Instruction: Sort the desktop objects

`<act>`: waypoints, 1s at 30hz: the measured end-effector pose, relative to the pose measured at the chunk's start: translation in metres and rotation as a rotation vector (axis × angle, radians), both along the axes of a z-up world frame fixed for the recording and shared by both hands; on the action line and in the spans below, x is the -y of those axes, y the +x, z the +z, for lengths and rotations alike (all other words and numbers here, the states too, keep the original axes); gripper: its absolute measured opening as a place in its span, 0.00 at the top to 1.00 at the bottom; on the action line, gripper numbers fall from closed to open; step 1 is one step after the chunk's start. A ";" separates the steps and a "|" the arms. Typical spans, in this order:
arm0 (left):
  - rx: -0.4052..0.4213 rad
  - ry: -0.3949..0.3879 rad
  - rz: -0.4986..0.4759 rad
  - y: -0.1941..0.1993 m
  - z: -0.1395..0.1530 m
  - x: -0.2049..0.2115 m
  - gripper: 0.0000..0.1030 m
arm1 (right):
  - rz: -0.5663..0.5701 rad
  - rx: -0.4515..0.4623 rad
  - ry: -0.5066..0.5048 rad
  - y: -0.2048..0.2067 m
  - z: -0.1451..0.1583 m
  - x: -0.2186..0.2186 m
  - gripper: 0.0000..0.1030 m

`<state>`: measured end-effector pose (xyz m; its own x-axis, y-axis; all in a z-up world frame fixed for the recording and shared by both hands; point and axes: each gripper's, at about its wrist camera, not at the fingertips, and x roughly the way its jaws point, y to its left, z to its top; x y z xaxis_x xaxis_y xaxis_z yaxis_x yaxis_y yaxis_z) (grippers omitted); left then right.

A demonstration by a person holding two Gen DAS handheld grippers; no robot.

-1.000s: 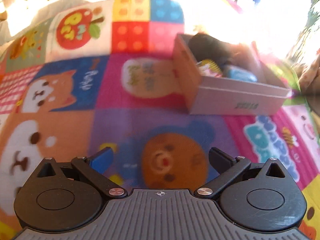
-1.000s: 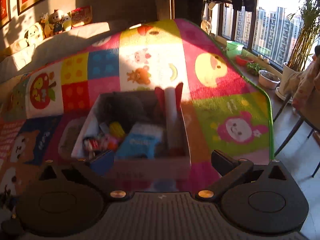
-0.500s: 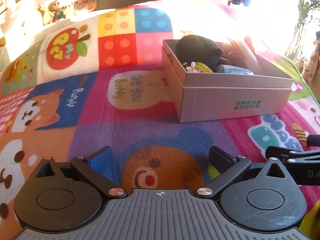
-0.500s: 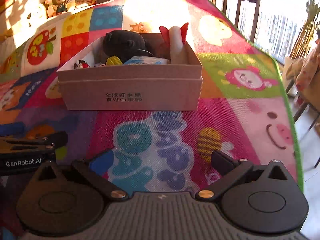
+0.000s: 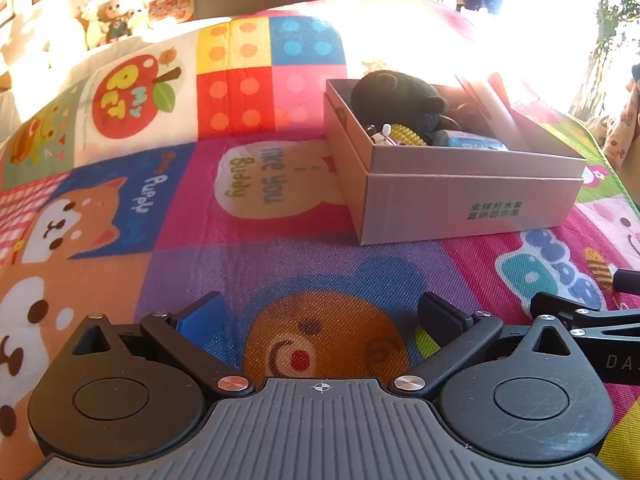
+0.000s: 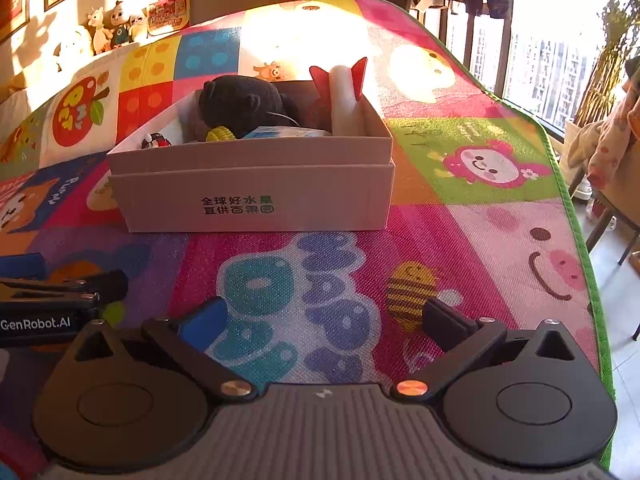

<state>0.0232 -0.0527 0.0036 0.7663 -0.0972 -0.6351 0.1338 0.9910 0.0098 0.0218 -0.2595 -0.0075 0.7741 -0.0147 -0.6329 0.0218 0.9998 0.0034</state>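
A cardboard box (image 5: 464, 200) (image 6: 256, 196) sits on the colourful play mat. Inside it lie a black plush toy (image 5: 394, 94) (image 6: 244, 102), a yellow ribbed item (image 5: 407, 135) (image 6: 220, 134), a blue packet (image 5: 474, 143) (image 6: 288, 133), a small red-and-white toy (image 6: 154, 142) and a white tube with red fins (image 6: 342, 92) (image 5: 494, 102). My left gripper (image 5: 322, 316) is open and empty, low over the mat in front of the box. My right gripper (image 6: 324, 316) is open and empty too, just right of the left one.
The play mat (image 6: 480, 208) covers the table; its green edge (image 6: 576, 216) drops off at the right, with floor and chair legs beyond. Small dolls (image 6: 116, 26) stand on a ledge at the back left. A window lies at the far right.
Both grippers have drawn back from the box and sunk low to the mat; the right one was above the box a second ago. Each now shows in the other's view.
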 end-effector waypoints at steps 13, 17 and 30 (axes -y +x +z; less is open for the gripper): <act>-0.001 -0.005 0.001 0.001 0.000 -0.001 0.00 | 0.000 0.001 0.004 0.000 0.000 0.001 0.00; -0.001 -0.005 0.001 0.001 0.000 -0.001 0.00 | 0.000 0.001 0.005 0.000 0.000 0.001 0.00; -0.001 -0.005 0.001 0.000 0.000 -0.001 0.00 | 0.000 0.001 0.005 -0.001 0.000 0.002 0.00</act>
